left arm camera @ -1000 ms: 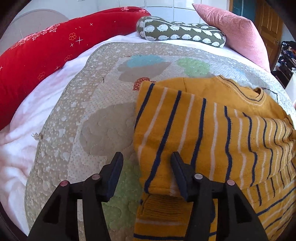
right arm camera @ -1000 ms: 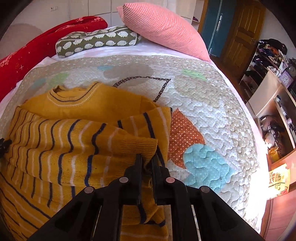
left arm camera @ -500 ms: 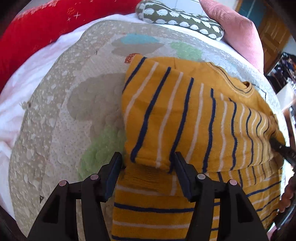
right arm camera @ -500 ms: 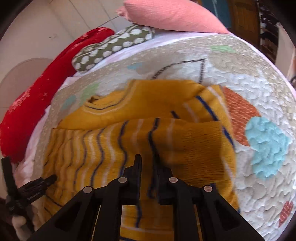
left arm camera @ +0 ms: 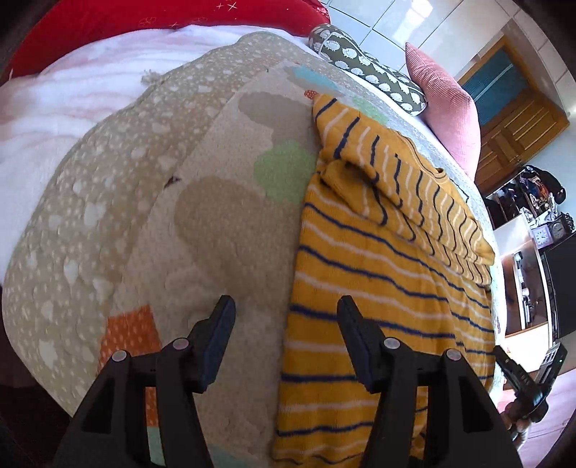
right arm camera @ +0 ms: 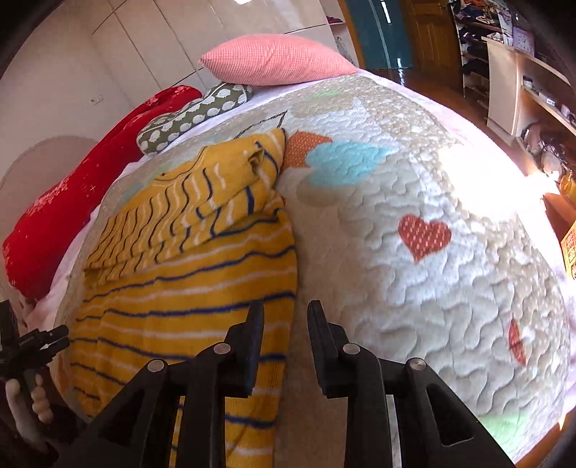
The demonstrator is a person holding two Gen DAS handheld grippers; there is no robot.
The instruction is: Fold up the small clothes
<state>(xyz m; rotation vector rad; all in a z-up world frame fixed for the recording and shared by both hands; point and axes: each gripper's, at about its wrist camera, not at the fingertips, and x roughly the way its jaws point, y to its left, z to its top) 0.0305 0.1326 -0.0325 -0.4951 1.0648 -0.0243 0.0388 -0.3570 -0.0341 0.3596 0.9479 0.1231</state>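
Two black fingers of the left gripper [left arm camera: 284, 316] stand spread wide in the left wrist view, holding nothing; the left edge of the yellow striped sweater [left arm camera: 378, 288] runs between them, with one finger above the bare quilt [left arm camera: 216, 216] and the other above the knit. The sweater lies flat on the quilt, its sleeves folded across the upper part near the collar, the body with navy and white stripes reaching toward the near edge of the bed. Beyond it, at the head of the bed, lie a green patterned bolster [left arm camera: 370, 75] and a pink pillow [left arm camera: 446, 104], with a red blanket [left arm camera: 144, 18] along the far left side. The right gripper shows at the lower right edge of this view, beside the sweater's right edge.

In the right wrist view the right gripper [right arm camera: 284, 324] has its fingers parted, a narrower gap, pinching nothing. They straddle the right edge of the sweater [right arm camera: 187, 298]: one finger above the striped cloth, the other above the quilt [right arm camera: 414, 288]. The folded sleeves sit stacked on the sweater's far part. The pink pillow [right arm camera: 277, 61], bolster [right arm camera: 194, 115] and red blanket [right arm camera: 72, 201] lie along the head of the bed. The left gripper [right arm camera: 39, 342] appears at the lower left, just off the sweater's left edge.
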